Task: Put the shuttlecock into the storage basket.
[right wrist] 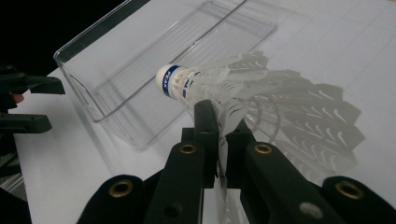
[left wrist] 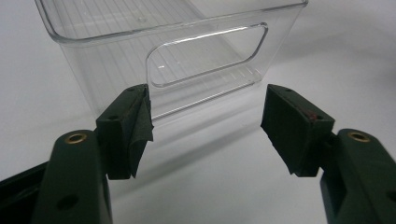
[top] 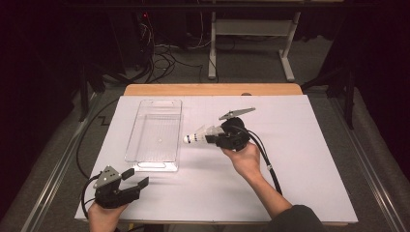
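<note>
Shuttlecock pinched in right claw, beside the clear bin.

Right claw [top: 209, 137] pressed tight on the feather skirt of the shuttlecock [top: 193, 137] — cork tip points left, held above the white worktop [top: 300, 159], just right of the clear plastic bin [top: 145, 164]. Left claw [top: 134, 178] spread, nothing between its 2 jaws — low at the near left, facing the bin's near end wall.

From where I stand I count one white shuttlecock [top: 194, 137] with a blue band, near the counter's centre. One clear plastic bin [top: 155, 134] lies at about ten o'clock from it. Two grippers: the right gripper [top: 211, 137] at centre, the left gripper [top: 136, 178] at seven o'clock. One white counter [top: 300, 159] carries it all. One metal frame [top: 251, 29] stands on the floor at twelve o'clock.
</note>
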`<state>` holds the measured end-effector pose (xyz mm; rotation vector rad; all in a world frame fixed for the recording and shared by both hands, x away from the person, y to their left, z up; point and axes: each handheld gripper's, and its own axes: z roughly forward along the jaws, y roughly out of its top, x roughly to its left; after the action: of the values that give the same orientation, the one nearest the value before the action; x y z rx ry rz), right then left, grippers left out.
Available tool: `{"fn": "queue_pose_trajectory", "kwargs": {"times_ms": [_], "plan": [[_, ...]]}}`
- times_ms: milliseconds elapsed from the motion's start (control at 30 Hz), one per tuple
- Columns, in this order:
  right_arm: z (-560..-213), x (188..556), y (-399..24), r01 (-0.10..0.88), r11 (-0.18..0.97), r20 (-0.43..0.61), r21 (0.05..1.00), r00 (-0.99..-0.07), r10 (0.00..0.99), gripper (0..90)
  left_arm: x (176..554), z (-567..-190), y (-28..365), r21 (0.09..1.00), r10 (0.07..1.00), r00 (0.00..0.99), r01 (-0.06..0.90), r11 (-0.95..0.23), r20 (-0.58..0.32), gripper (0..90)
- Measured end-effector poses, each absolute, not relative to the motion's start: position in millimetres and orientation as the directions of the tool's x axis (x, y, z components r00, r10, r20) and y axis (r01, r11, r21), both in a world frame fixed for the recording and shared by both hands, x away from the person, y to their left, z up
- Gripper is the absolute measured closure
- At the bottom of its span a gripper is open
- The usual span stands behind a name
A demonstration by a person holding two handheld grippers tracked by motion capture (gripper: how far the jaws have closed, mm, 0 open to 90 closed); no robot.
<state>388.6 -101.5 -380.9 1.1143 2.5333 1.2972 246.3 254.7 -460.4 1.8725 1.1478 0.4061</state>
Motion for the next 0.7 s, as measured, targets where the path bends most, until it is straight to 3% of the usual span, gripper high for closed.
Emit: {"fn": "queue_pose_trajectory", "kwargs": {"times_ms": [700], "plan": [[-364.3, 389.6, -69.7, 0.543, 0.404, 0.238, 0.736, -0.766, 0.597, 88.7, 246.3, -460.6, 255.0, 0.812, 0.841, 0.518, 0.552, -0.191, -0.154, 34.0]]}}
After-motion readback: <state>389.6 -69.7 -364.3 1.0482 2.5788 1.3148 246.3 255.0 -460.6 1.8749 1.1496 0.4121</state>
